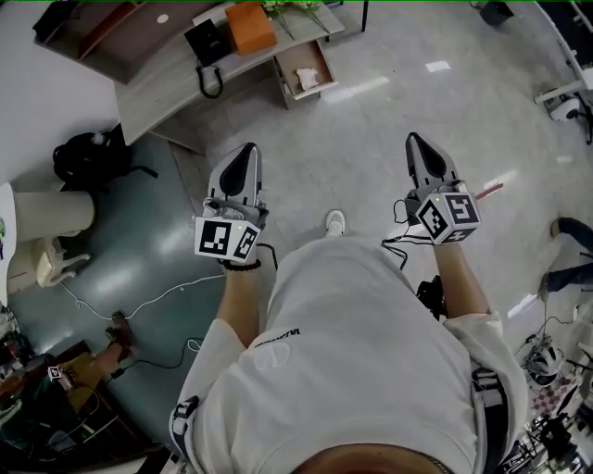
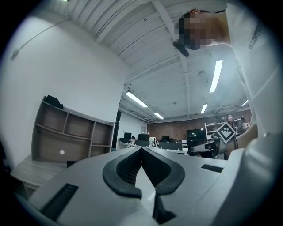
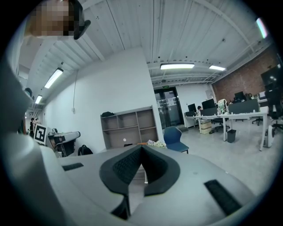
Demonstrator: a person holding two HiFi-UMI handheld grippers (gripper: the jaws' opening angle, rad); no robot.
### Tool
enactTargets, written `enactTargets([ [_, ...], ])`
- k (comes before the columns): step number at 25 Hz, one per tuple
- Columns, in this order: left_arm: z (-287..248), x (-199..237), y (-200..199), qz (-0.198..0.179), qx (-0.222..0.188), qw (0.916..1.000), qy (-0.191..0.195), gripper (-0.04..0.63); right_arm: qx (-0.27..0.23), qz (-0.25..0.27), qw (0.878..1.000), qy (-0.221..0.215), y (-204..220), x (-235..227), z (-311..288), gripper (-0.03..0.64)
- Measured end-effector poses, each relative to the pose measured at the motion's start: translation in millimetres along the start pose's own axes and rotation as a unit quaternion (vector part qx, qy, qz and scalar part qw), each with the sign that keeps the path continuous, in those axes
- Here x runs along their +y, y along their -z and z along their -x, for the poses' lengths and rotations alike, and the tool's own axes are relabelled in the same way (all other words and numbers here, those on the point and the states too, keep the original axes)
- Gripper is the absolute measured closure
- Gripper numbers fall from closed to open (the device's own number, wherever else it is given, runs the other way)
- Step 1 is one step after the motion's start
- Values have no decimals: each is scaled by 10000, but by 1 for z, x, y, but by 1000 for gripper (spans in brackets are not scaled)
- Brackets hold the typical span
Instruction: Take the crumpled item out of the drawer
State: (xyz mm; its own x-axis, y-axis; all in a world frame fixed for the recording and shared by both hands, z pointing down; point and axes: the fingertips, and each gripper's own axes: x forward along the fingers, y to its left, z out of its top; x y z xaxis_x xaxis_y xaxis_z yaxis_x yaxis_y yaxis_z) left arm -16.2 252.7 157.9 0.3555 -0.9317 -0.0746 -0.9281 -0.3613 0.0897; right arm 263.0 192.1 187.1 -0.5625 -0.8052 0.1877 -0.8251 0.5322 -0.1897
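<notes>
Right now I have both tools out in front of me at about waist height, level and side by side. The left tool (image 1: 246, 153) has its jaws pressed together, the dark pads meeting at the tips with nothing between them. The right tool (image 1: 414, 143) is the same: jaws pressed together and empty. Below and between them I can see the toe of a white shoe (image 1: 335, 222) on the grey floor (image 1: 371, 139). Off to my left, a black backpack (image 1: 88, 153) sits on the floor beside a darker patch. Further ahead stands the table (image 1: 176, 93), carrying a black phone (image 1: 206, 42) and an orange box (image 1: 250, 26). At its right end the drawer (image 1: 320, 67) is pulled open, and the crumpled item (image 1: 308, 78), pale and white, lies inside it, well apart from both tools. Beyond the table the right gripper view shows a shelf unit (image 3: 130, 128) against the wall and a blue chair (image 3: 174, 137) to its right.
</notes>
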Motion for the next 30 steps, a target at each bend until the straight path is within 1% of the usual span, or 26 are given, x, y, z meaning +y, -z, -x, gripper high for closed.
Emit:
enactTargets([
  [6, -24, -1, 9, -39, 24, 9998, -189, 594, 54, -35, 9998, -193, 3, -26, -23, 615],
  [15, -34, 11, 15, -59, 65, 9996, -273, 594, 110, -96, 9997, -178, 9, -37, -46, 615],
  [20, -52, 32, 16, -24, 54, 9997, -240, 594, 85, -64, 9999, -120, 0, -40, -67, 615],
  [24, -74, 52, 17, -5, 11, 9999, -127, 594, 93, -65, 9999, -34, -2, -42, -88, 615],
  [30, -118, 98, 18, 91, 40, 9999, 28, 594, 227, -37, 9997, -22, -13, -43, -142, 615],
])
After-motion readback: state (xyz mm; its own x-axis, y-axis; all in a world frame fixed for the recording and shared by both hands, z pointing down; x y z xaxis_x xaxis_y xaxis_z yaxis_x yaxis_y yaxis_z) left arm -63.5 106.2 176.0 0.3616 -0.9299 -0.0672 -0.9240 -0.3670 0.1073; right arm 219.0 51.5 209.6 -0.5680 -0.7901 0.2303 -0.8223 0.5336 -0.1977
